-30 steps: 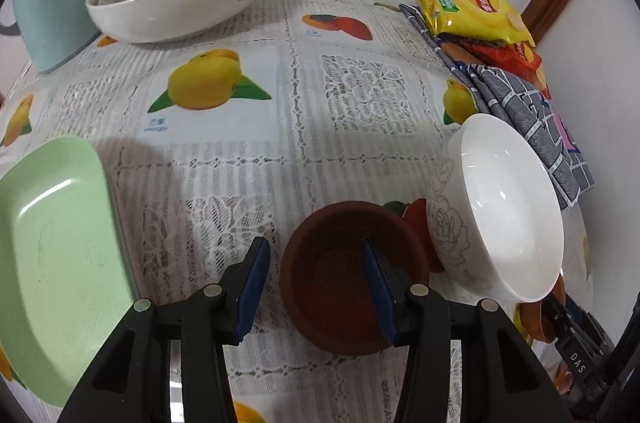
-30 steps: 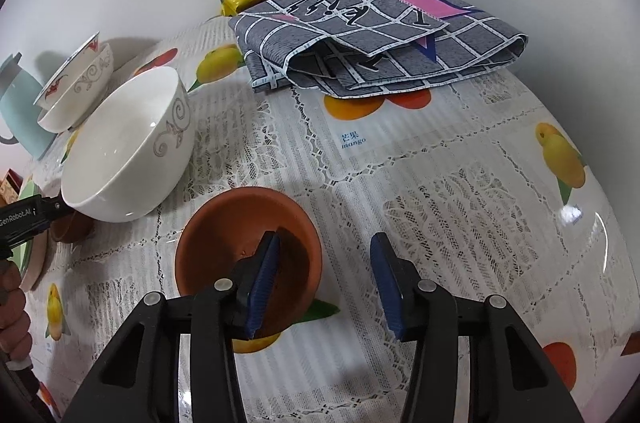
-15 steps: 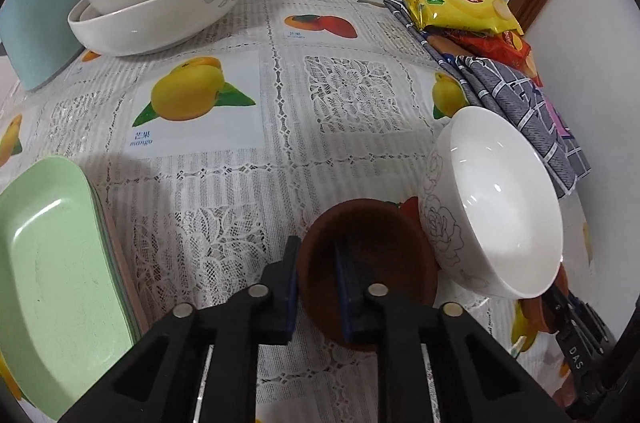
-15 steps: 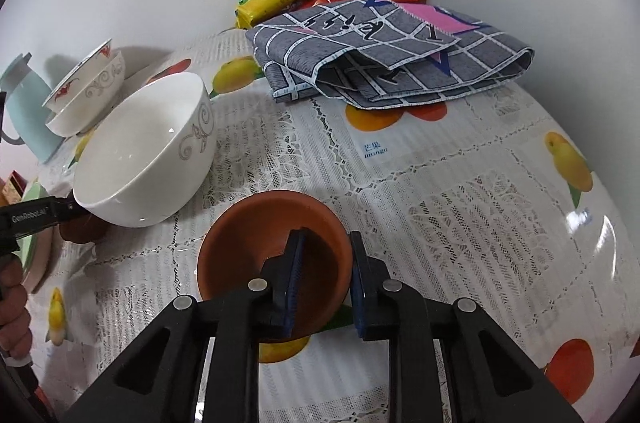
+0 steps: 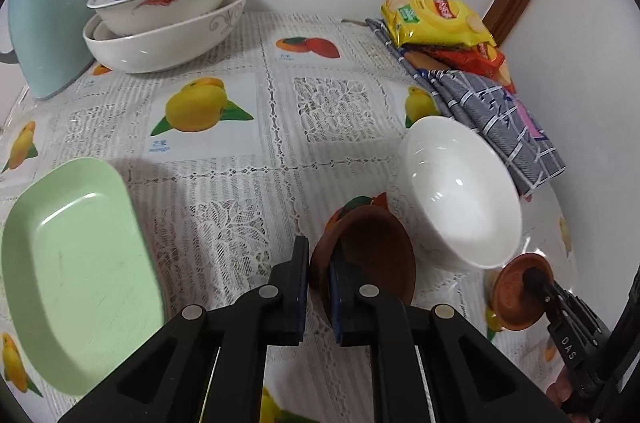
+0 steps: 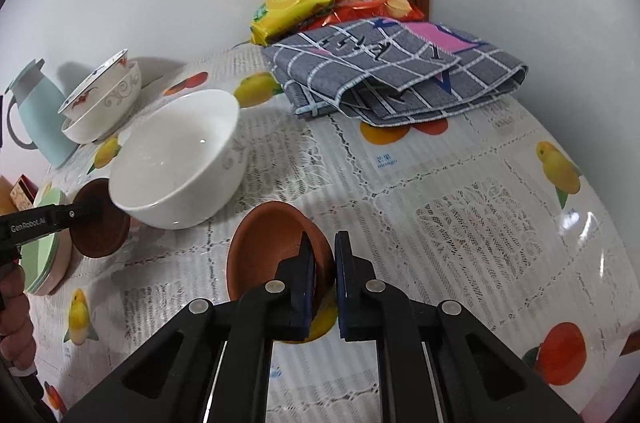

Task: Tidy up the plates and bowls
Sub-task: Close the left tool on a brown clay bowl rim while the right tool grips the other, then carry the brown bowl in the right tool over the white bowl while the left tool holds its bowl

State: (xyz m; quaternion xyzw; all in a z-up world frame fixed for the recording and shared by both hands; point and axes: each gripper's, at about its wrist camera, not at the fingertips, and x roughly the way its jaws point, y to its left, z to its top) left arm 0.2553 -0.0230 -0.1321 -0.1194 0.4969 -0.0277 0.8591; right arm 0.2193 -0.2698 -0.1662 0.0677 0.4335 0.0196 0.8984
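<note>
"GenRobot.AI" on left tongs [image 6: 86, 213] ("DAS" right)

a table [image 5: 336, 103] under a fruit-print lace cloth. on it: stacked bowls [image 5: 168, 19] and a pale blue jug [image 5: 44, 23] upper left, green plate [image 5: 76, 271] lower left, white bowl [image 5: 460, 191] right, folded grey cloth [image 5: 492, 115] and snack packets [image 5: 436, 23] upper right.

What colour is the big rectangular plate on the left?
Pale green rectangular plate, plain with no pattern; clearest in the left wrist view.
</note>
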